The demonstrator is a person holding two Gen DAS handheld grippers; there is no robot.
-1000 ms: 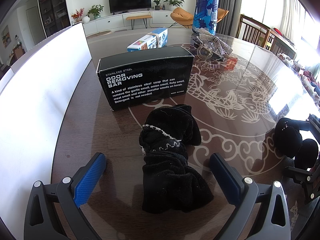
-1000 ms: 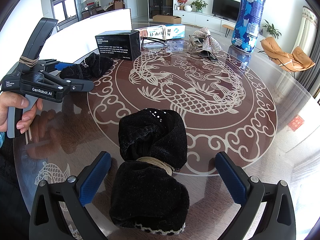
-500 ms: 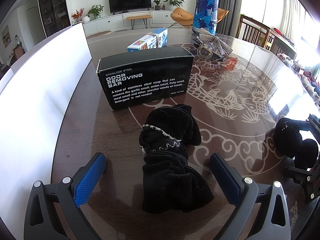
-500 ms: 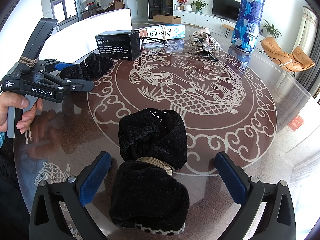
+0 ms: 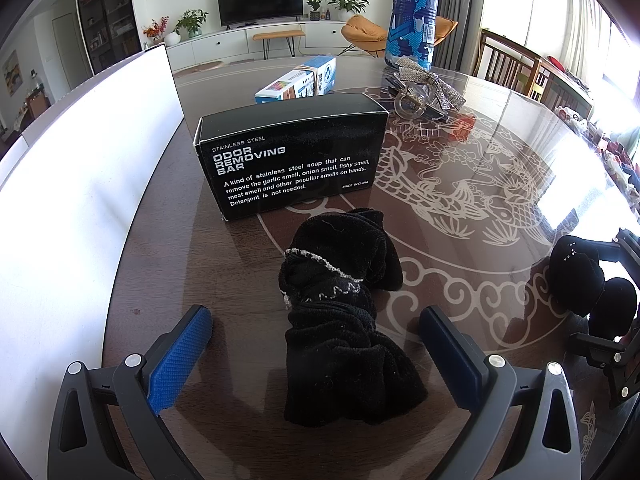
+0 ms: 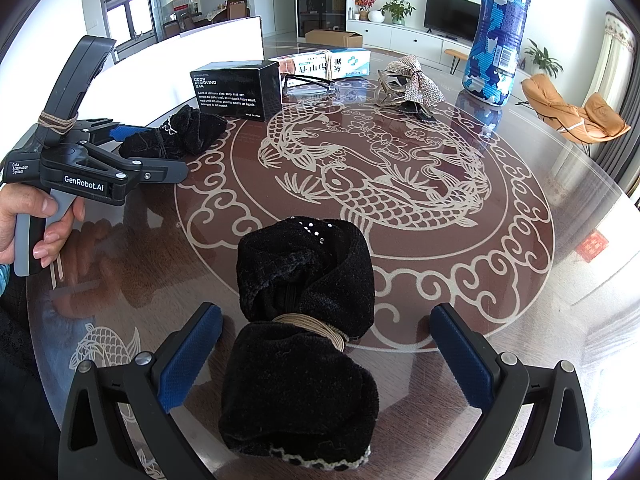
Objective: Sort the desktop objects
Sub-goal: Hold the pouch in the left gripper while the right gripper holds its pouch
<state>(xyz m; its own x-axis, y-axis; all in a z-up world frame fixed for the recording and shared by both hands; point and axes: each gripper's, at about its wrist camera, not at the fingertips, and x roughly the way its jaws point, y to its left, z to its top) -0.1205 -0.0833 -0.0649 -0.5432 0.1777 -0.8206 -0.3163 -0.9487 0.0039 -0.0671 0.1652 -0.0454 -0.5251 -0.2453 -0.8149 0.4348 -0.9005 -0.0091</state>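
A crumpled black velvet cloth with silver trim [image 5: 344, 320] lies on the round glass table [image 5: 500, 240], between the wide-apart blue pads of my left gripper [image 5: 316, 344], which is open. A second black velvet bundle tied with a tan elastic [image 6: 304, 332] lies between the fingers of my right gripper [image 6: 326, 344], open too, touching neither pad. The first cloth [image 6: 176, 136] and the left gripper [image 6: 132, 152], held by a hand [image 6: 28, 224], show at the left of the right wrist view.
A black "Odor Removing Bar" box [image 5: 292, 168] stands just beyond the left cloth. Behind it lie a blue-white carton [image 5: 298, 82], a glittery bow clip [image 5: 430, 88], glasses [image 6: 308, 82] and a tall blue camouflage cylinder [image 6: 498, 36]. A white board [image 5: 80, 168] borders the table's left.
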